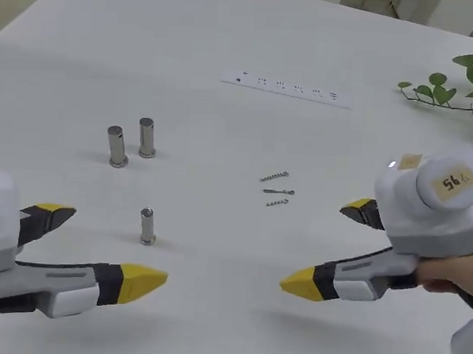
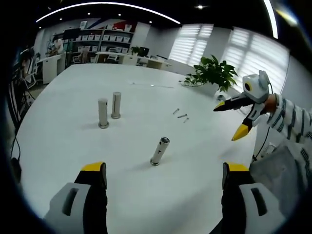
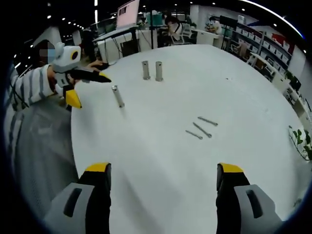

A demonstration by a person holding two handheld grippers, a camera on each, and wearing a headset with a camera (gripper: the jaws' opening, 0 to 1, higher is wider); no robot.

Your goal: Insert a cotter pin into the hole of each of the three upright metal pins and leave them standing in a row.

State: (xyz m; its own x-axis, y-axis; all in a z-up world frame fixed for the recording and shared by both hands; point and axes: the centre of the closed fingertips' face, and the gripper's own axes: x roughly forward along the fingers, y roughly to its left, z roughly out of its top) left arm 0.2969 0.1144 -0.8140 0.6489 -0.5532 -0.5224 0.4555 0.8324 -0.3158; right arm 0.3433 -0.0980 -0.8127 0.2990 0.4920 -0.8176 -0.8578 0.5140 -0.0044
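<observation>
Two hand-held grippers flank the work on a white table (image 1: 226, 37). At the left, the left gripper (image 1: 110, 246) hovers over the near edge, its yellow-tipped jaws spread wide with nothing between them. Three metal pins stand upright to its right: the first pin (image 1: 116, 146) and second pin (image 1: 147, 137) stand just beside each other on the far side, while the third pin (image 1: 147, 226) stands alone nearer, well apart from the pair and just ahead of the left gripper's jaws without touching them. Right of centre, three cotter pins (image 1: 279, 192) lie loose on the table, side by side. Farther right, the right gripper (image 1: 319, 246) is held with jaws likewise wide apart and empty. A white power strip (image 1: 286, 88) lies at the far side, and a leafy plant (image 1: 457, 84) reaches in at the far right.
</observation>
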